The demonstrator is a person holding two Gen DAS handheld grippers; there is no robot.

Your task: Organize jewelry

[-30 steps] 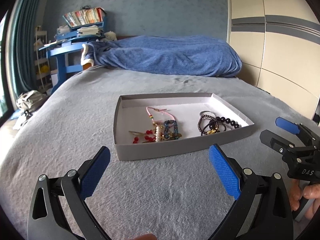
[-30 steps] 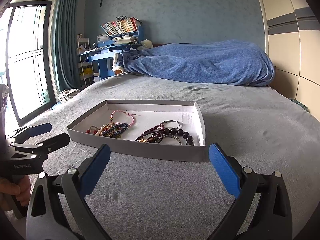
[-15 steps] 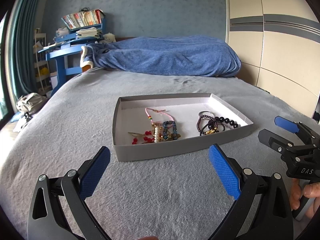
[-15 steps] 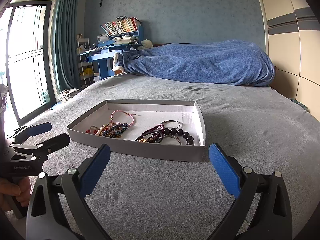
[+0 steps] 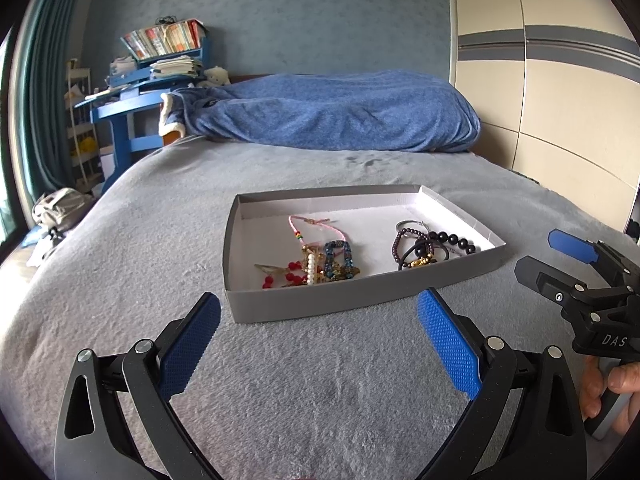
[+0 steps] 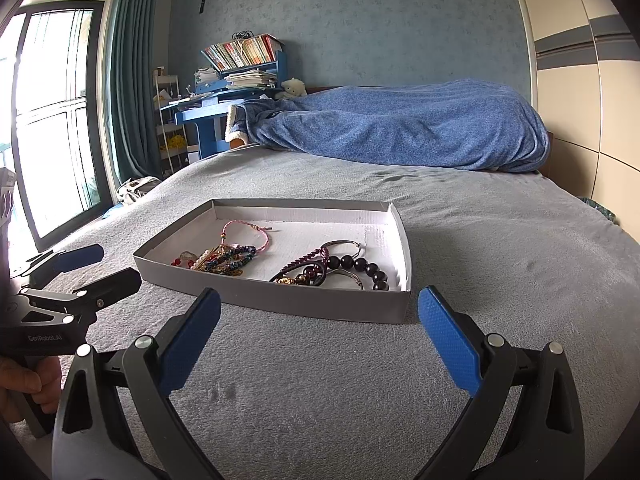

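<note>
A shallow grey cardboard tray (image 5: 320, 307) (image 6: 304, 304) lies on the grey bed. Inside on the left is a tangle with a pink cord bracelet (image 5: 316, 224) (image 6: 244, 232), red beads, pearls and a blue beaded piece (image 5: 338, 258). On the right lie dark bead bracelets with rings (image 5: 428, 244) (image 6: 340, 266). My left gripper (image 5: 318, 332) is open and empty, just short of the tray's near wall. My right gripper (image 6: 318, 332) is open and empty, also just short of the tray; it shows in the left wrist view (image 5: 560, 256). The left gripper shows in the right wrist view (image 6: 96, 268).
A blue blanket (image 5: 340, 112) is heaped at the head of the bed. A blue desk with books (image 6: 236, 80) stands far left. A window and green curtain (image 6: 124, 80) are on the left, wardrobe doors (image 5: 560, 80) on the right. A bag (image 5: 56, 208) lies on the floor.
The view has shifted slightly; the tray sits a touch lower and nearer in both views. Both grippers stay open and empty.
</note>
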